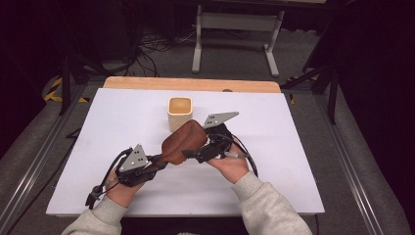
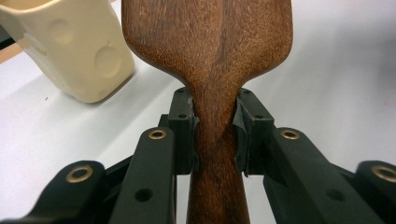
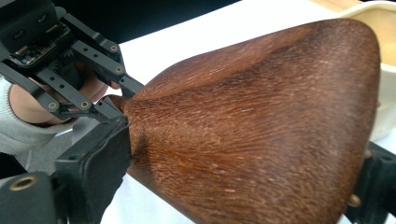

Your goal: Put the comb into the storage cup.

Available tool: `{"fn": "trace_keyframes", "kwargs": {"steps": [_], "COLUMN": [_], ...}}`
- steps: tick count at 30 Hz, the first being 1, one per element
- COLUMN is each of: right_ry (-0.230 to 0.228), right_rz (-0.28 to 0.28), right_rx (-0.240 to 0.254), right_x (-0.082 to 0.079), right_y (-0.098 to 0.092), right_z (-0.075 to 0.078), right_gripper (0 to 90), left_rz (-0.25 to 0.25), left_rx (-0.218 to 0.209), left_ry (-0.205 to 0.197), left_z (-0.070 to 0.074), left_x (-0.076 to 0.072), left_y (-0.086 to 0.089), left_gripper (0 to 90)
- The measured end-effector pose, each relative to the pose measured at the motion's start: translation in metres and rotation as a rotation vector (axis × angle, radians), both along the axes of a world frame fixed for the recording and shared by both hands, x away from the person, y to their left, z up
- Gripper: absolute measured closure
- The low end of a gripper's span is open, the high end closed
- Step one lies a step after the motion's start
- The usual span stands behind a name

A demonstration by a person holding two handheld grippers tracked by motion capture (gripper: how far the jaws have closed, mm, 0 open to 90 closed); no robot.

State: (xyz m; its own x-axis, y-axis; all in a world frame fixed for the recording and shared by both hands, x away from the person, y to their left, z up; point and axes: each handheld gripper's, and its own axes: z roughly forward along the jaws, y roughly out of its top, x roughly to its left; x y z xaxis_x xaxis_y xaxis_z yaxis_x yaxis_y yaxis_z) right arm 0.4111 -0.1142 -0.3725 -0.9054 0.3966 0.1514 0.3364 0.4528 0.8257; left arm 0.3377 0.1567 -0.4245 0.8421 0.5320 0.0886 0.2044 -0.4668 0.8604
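Dark brown wood makes up the spatula (image 1: 182, 141), which is held up off the white table (image 1: 117, 122) between the two grippers, near the middle of the board. At the left of the high view, the left gripper (image 1: 157, 159) is held in the person's left hand (image 1: 122, 188), with its grey three-cornered plate on top. Its jaws are pressed narrow against both sides of the spatula's slim neck, as the left gripper view shows (image 2: 215, 130), just below where the blade widens. Further right, the broad blade slopes up toward the cream square cup (image 1: 179, 112), which stands upright on the table just behind it. To the right again, the right gripper (image 1: 203, 147), held in the person's right hand (image 1: 230, 166), has its jaws spread wide around the blade. In the right gripper view one black jaw touches the blade's left edge (image 3: 261, 130) and the other sits at its right edge.
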Motion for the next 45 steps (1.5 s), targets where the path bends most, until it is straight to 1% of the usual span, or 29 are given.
{"fn": "trace_keyframes", "kwargs": {"steps": [2, 8, 10, 12, 15, 21, 24, 25, 26, 27, 29, 32, 35, 38, 41, 45], "right_ry": [-0.007, 0.006, 0.0, -0.007, -0.022, -0.005, -0.01, -0.01, -0.008, -0.009, 0.001, -0.001, -0.008, -0.018, -0.017, -0.034], "right_rz": [-0.004, 0.005, 0.013, 0.018, 0.035, 0.078, 0.091, 0.103, 0.128, 0.134, 0.151, 0.17, 0.192, 0.194, 0.192, 0.199], "right_rx": [-0.012, 0.01, 0.012, 0.004, -0.011, 0.002, 0.003, 0.008, 0.015, 0.016, 0.026, 0.029, 0.02, 0.007, 0.013, 0.003], "right_x": [-0.001, -0.002, -0.002, -0.003, -0.005, -0.006, -0.008, -0.009, -0.011, -0.012, -0.013, -0.016, -0.018, -0.019, -0.02, -0.021], "right_y": [0.0, -0.005, -0.006, -0.006, -0.007, -0.009, -0.008, -0.007, -0.006, -0.005, -0.004, -0.002, 0.001, 0.003, 0.003, 0.006], "right_z": [0.001, 0.007, 0.01, 0.012, 0.015, 0.021, 0.023, 0.024, 0.027, 0.028, 0.03, 0.033, 0.035, 0.037, 0.039, 0.043], "right_gripper": [13.5, 25.6, 29.6, 32.3, 37.4, 45.3, 47.7, 49.8, 52.3, 53.1, 55.3, 58.6, 60.8, 60.9, 60.9, 61.0], "left_rz": [0.001, 0.002, 0.002, 0.004, 0.006, 0.007, 0.01, 0.013, 0.012, 0.015, 0.014, 0.01, 0.012, 0.011, 0.013, 0.013], "left_rx": [0.007, 0.023, 0.032, 0.04, 0.044, 0.044, 0.047, 0.049, 0.048, 0.051, 0.05, 0.05, 0.06, 0.058, 0.046, 0.032], "left_ry": [-0.001, 0.0, 0.003, -0.002, 0.003, 0.004, 0.001, -0.001, -0.001, -0.003, -0.009, -0.011, -0.014, -0.018, -0.025, -0.03], "left_z": [-0.001, -0.002, -0.002, -0.003, -0.003, -0.004, -0.004, -0.005, -0.005, -0.005, -0.005, -0.005, -0.006, -0.006, -0.005, -0.004], "left_x": [0.0, 0.0, 0.0, -0.001, 0.0, 0.001, 0.001, 0.001, 0.001, 0.0, 0.0, 0.0, 0.0, 0.0, -0.001, -0.001], "left_y": [-0.001, -0.002, -0.003, -0.004, -0.004, -0.003, -0.004, -0.004, -0.004, -0.004, -0.004, -0.004, -0.006, -0.005, -0.005, -0.003], "left_gripper": [72.3, 72.5, 72.5, 72.4, 71.9, 71.2, 70.7, 70.7, 70.4, 70.3, 70.1, 70.1, 70.2, 70.3, 70.2, 69.9]}}
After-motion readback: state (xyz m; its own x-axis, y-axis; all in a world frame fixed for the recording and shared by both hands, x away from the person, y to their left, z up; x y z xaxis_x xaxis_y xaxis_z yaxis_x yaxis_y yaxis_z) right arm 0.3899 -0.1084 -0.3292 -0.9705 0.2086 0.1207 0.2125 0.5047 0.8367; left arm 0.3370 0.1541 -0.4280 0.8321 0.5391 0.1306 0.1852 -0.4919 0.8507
